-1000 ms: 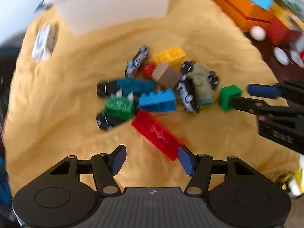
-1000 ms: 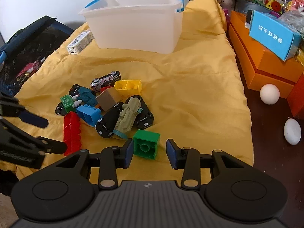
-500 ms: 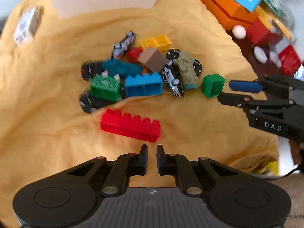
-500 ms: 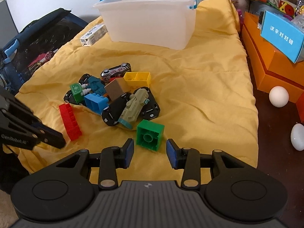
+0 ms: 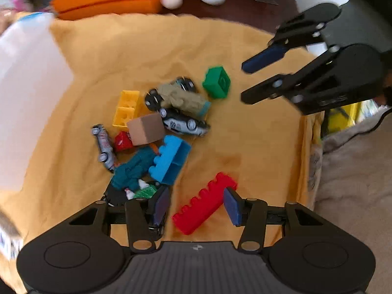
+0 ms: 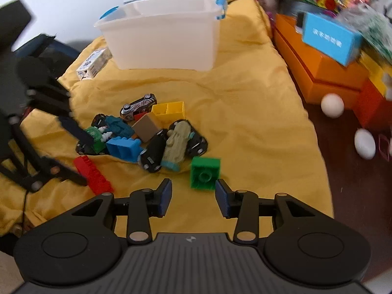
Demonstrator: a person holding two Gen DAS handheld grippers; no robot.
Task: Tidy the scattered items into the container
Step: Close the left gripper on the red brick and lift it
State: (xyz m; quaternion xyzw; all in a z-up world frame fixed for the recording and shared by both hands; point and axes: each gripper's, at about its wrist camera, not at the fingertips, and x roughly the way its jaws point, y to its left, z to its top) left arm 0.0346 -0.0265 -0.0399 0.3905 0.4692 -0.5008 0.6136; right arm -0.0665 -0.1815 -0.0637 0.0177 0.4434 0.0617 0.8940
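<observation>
A pile of toy cars and bricks lies on the yellow cloth (image 6: 245, 127). My left gripper (image 5: 197, 205) is open, its jaws on either side of the long red brick (image 5: 203, 207), which lies on the cloth. My right gripper (image 6: 193, 197) is open just in front of the green brick (image 6: 204, 172). The green brick also shows in the left wrist view (image 5: 216, 82), with the right gripper (image 5: 247, 80) beside it. The white container (image 6: 161, 34) stands at the far end of the cloth. The blue brick (image 6: 123, 147) and the yellow brick (image 6: 169, 109) are in the pile.
A small printed box (image 6: 94, 62) lies left of the container. An orange box (image 6: 318, 61) with a blue box (image 6: 330, 36) on it stands to the right. Two white eggs (image 6: 332, 105) lie on the dark floor. A dark bag (image 6: 44, 51) is at the left.
My left gripper went from open to shut and is open again, now around the red brick, and its view has swung round. The right gripper stays open near the green brick.
</observation>
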